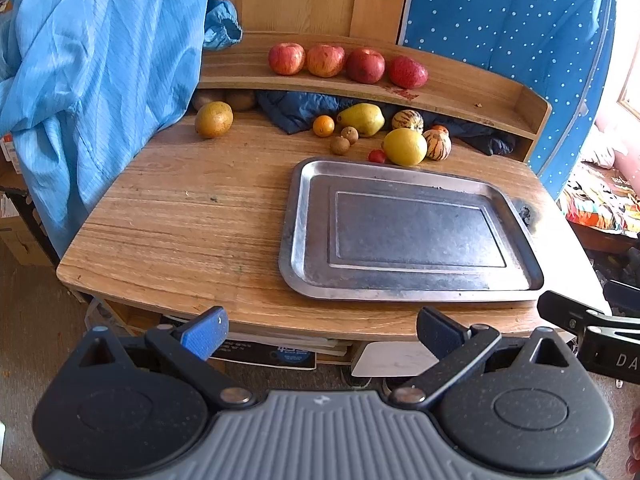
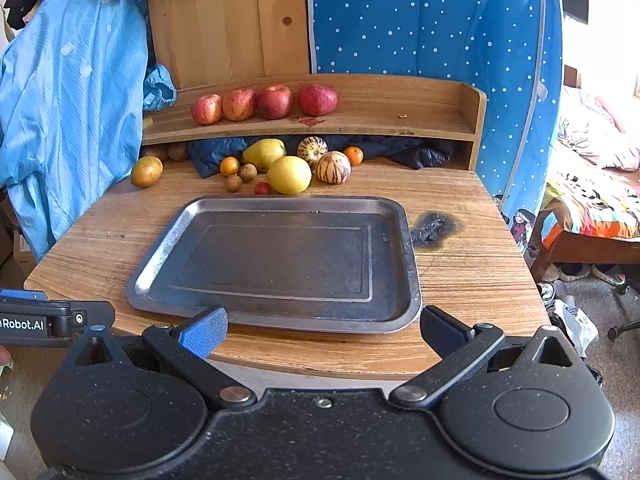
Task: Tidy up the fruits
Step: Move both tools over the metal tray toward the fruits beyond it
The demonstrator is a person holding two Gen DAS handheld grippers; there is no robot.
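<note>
An empty metal tray [image 1: 304, 208] [image 2: 160, 256] lies on the wooden table. Behind it sit loose fruits: a yellow lemon [image 1: 405, 146] [image 2: 289, 175], a pear [image 1: 362, 119] [image 2: 264, 153], two striped melons [image 1: 438, 144] [image 2: 333, 167], a small orange [image 1: 323, 126] [image 2: 229, 166], brown longans [image 1: 340, 145] [image 2: 233, 183], a small red fruit [image 1: 376, 156] [image 2: 262, 188] and a yellow-green fruit [image 1: 214, 119] [image 2: 146, 171] at the left. Several red apples [image 1: 325, 60] [image 2: 240, 104] line the raised shelf. My left gripper [image 1: 322, 332] and right gripper [image 2: 322, 326] hang open before the table's front edge, both empty.
Blue clothing [image 1: 80, 80] [image 2: 72, 100] hangs at the table's left. A dark blue cloth [image 1: 296, 110] [image 2: 216, 152] lies under the shelf. A burn mark [image 2: 434, 229] stains the wood right of the tray. A dotted blue wardrobe [image 2: 420, 20] stands behind, a bed [image 2: 592, 208] at right.
</note>
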